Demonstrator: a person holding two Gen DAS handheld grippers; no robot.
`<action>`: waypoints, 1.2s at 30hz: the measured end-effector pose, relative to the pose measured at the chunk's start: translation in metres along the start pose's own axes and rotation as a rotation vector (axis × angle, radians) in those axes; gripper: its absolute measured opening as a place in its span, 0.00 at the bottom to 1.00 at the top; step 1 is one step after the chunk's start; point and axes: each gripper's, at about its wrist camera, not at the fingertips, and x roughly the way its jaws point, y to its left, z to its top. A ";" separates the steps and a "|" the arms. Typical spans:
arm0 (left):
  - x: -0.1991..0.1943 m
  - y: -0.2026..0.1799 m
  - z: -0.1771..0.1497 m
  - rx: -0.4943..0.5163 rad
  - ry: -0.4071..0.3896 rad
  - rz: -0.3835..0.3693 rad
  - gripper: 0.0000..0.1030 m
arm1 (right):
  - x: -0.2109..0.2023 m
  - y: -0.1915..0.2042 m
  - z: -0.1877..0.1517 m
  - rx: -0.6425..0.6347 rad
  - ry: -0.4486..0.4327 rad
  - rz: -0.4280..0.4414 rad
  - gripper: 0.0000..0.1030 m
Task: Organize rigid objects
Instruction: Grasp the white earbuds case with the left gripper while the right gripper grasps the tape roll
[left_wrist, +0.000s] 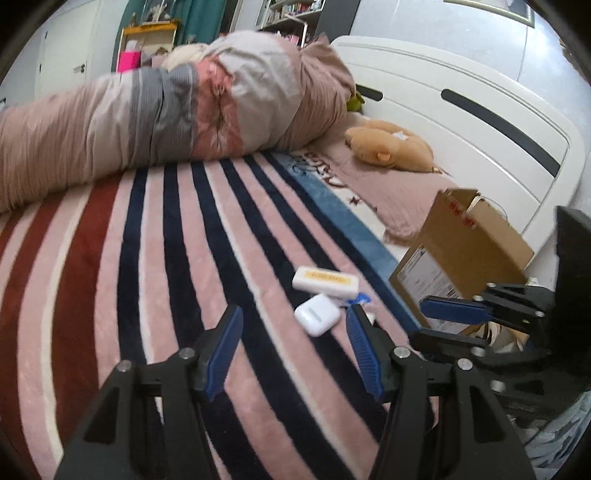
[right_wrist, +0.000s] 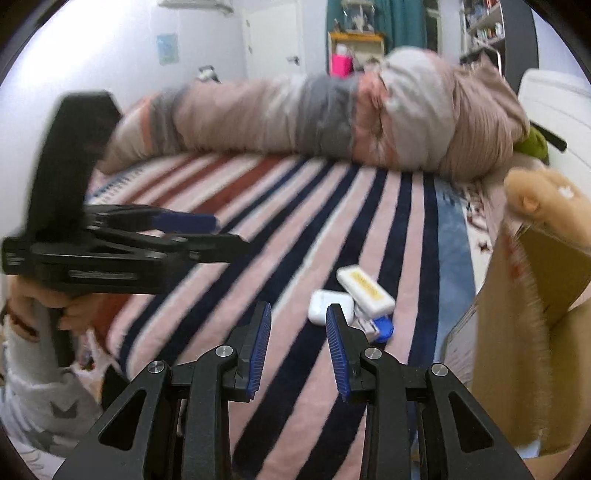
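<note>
On the striped blanket lie a white earbud case, a white flat box with a yellow label and a small blue and white item, close together. All three show in the right wrist view: the case, the labelled box, the blue item. My left gripper is open and empty, just short of the case. My right gripper is open and empty, its right finger beside the case. A cardboard box stands open at the right.
A rolled duvet lies across the far side of the bed. A tan plush toy rests near the white headboard. My right gripper shows at the right in the left wrist view; my left gripper shows at the left in the right wrist view.
</note>
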 end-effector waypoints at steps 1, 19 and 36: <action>0.004 0.004 -0.002 -0.008 0.005 -0.003 0.53 | 0.010 -0.004 -0.001 0.006 0.016 -0.011 0.26; 0.125 -0.008 -0.007 0.110 0.169 -0.194 0.53 | 0.073 -0.051 -0.041 0.115 0.197 -0.168 0.33; 0.130 -0.025 -0.014 0.184 0.149 -0.138 0.36 | 0.083 -0.053 -0.046 0.144 0.149 -0.180 0.38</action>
